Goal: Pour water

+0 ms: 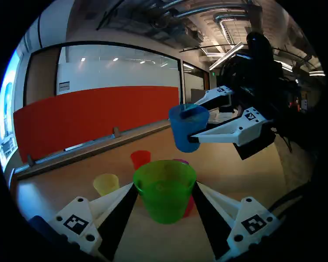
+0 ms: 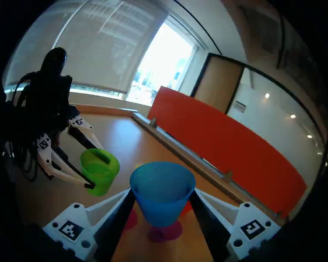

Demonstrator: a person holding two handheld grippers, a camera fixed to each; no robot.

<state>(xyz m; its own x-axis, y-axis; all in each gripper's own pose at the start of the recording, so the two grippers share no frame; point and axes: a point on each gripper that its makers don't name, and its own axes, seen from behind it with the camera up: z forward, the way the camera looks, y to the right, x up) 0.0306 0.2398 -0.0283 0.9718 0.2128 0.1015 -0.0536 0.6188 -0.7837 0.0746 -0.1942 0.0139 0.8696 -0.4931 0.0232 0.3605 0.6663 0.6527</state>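
Observation:
My left gripper (image 1: 164,187) is shut on a translucent green cup (image 1: 165,205), held upright above the wooden table (image 1: 234,170). Up and to the right of it, my right gripper (image 1: 188,127) is shut on a blue cup (image 1: 186,131) that hangs in the air, tilted slightly. In the right gripper view the blue cup (image 2: 162,196) sits upright between the right gripper (image 2: 162,191) fingers. The green cup (image 2: 98,174) is lower left there, in the left gripper (image 2: 98,172). I cannot tell whether either cup holds water.
A red cup (image 1: 141,158) and a yellow cup (image 1: 106,183) stand on the table beyond the green one, and a pink cup (image 1: 191,206) is just behind it. Pink cups (image 2: 164,231) stand below the blue cup. An orange wall panel (image 1: 94,113) lines the table's far edge.

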